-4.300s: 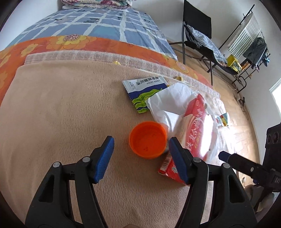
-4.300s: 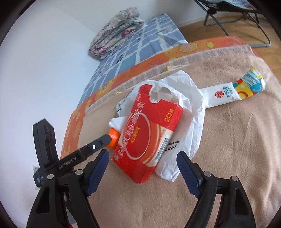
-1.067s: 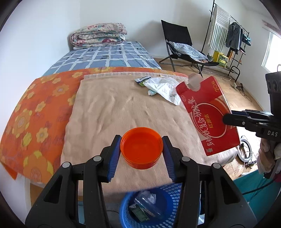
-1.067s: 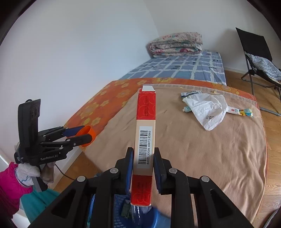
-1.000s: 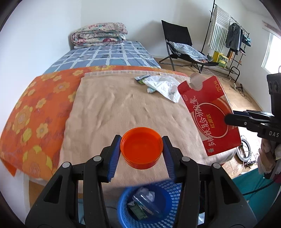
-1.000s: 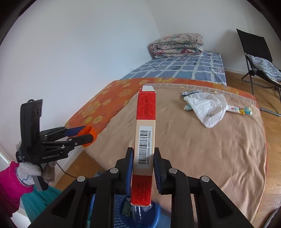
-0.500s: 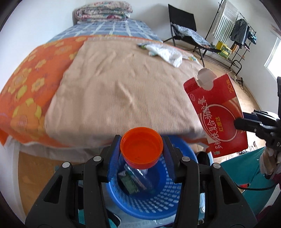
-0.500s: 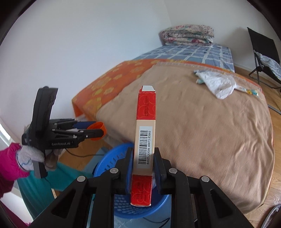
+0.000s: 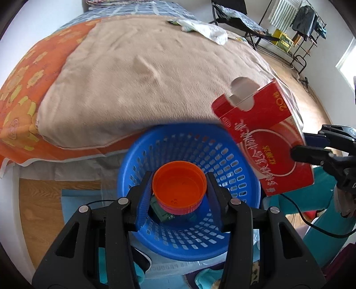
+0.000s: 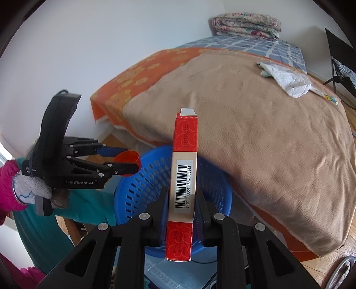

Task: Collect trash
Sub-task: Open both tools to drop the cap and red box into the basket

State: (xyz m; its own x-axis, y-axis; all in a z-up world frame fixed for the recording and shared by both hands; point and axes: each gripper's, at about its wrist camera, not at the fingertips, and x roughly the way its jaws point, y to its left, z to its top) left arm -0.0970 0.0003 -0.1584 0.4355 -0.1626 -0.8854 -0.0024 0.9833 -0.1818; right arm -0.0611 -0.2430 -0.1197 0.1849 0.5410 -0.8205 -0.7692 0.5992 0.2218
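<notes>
My left gripper (image 9: 179,189) is shut on an orange plastic lid (image 9: 179,185), held open side up right above the blue mesh basket (image 9: 233,224) on the floor beside the bed. Some trash lies at the basket's bottom. My right gripper (image 10: 180,200) is shut on a flat red carton (image 10: 183,175), gripped by its narrow barcode edge over the same basket (image 10: 142,177). In the left wrist view the carton (image 9: 264,142) hangs tilted above the basket's right rim. The right wrist view shows the left gripper (image 10: 131,164) with the lid (image 10: 126,160) at the basket's left rim.
A beige blanket (image 9: 155,66) covers the bed (image 10: 267,133). A crumpled white plastic bag (image 9: 209,31) and small wrappers (image 10: 329,96) lie at its far side. A folding chair (image 9: 235,13) and a clothes rack (image 9: 296,24) stand beyond. A gloved hand (image 10: 29,186) holds the left gripper.
Both grippers sank and tipped downward, away from the bed and over the blue basket, which now fills the lower middle of both views. The lid and carton stayed gripped.
</notes>
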